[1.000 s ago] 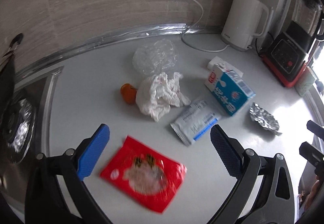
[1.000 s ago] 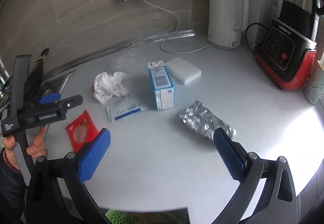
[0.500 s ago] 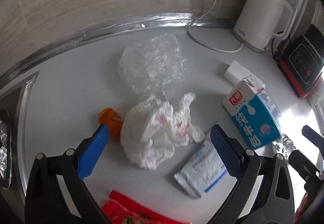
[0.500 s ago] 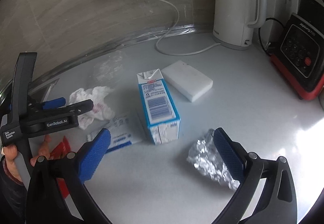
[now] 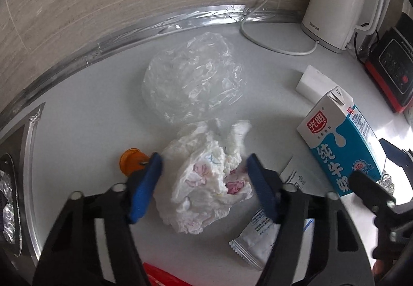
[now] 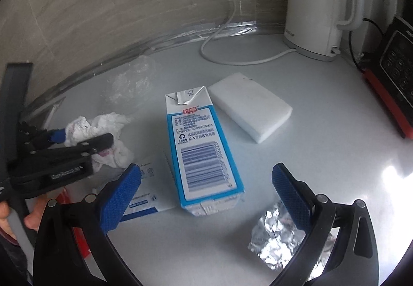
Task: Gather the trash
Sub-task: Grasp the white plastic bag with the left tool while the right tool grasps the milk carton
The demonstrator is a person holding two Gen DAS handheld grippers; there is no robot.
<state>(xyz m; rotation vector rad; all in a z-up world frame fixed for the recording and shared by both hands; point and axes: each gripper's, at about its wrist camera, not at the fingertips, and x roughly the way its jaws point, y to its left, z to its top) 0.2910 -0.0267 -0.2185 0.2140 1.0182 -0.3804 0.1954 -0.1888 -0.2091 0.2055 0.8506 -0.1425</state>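
Observation:
A crumpled white tissue [image 5: 204, 177] with pink print lies on the grey counter [image 5: 77, 131]. My left gripper [image 5: 204, 164] straddles it, its jaws closing, and both blue pads touch the tissue's sides. In the right wrist view the same tissue [image 6: 108, 125] bunches between the left gripper's fingers. A blue and white milk carton [image 6: 201, 151] lies on its side. My right gripper [image 6: 206, 182] hangs open over the carton's near end without touching it. A crumpled foil ball [image 6: 278, 239] sits by its right finger.
A clear plastic bag [image 5: 193, 79], an orange cap [image 5: 129, 160], a white sachet [image 5: 258, 242] and a red packet [image 5: 160, 275] lie around the tissue. A white sponge block [image 6: 250, 107], a kettle [image 5: 335, 1] with its cord and a red-based appliance [image 5: 392, 71] stand behind. The stove edge [image 5: 10, 195] is at the left.
My left gripper came forward and down from the red packet to the tissue, and its jaws narrowed onto it. My right gripper moved in and down towards the milk carton, still open.

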